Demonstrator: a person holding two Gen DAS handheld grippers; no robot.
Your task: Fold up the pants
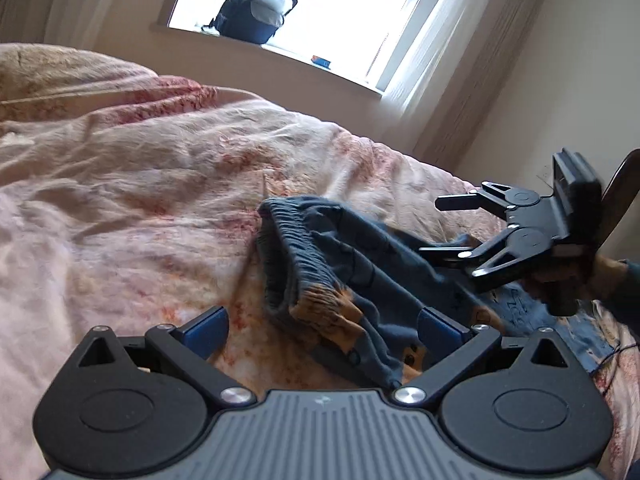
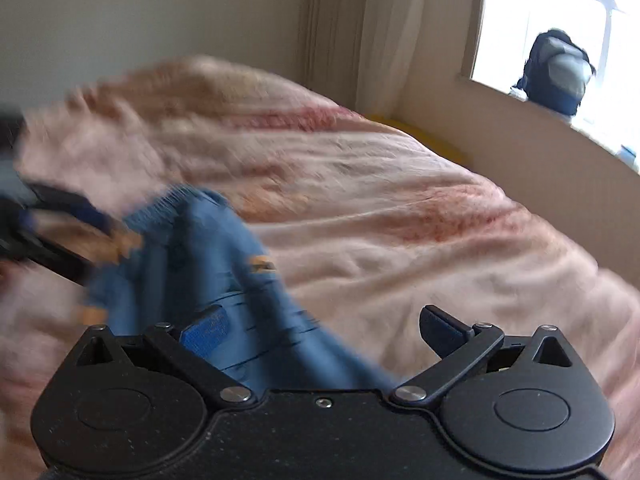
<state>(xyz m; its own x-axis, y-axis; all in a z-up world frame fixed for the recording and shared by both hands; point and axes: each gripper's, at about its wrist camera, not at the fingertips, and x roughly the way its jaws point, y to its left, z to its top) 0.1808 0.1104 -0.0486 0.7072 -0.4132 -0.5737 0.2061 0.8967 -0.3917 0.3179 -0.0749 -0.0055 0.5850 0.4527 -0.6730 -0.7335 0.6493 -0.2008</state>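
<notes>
Both jaws wide, nothing gripped; crumpled blue cotton pants with orange cuffs (image 1: pixel 340 276) lie between them. Closing now risks pinching bunched layers.

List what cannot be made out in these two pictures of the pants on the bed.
- Pants, right wrist view: motion blur smears their print.
- Pants legs, left wrist view: covered by the right gripper and the left gripper.
- Small blue object on the windowsill: too small.
</notes>
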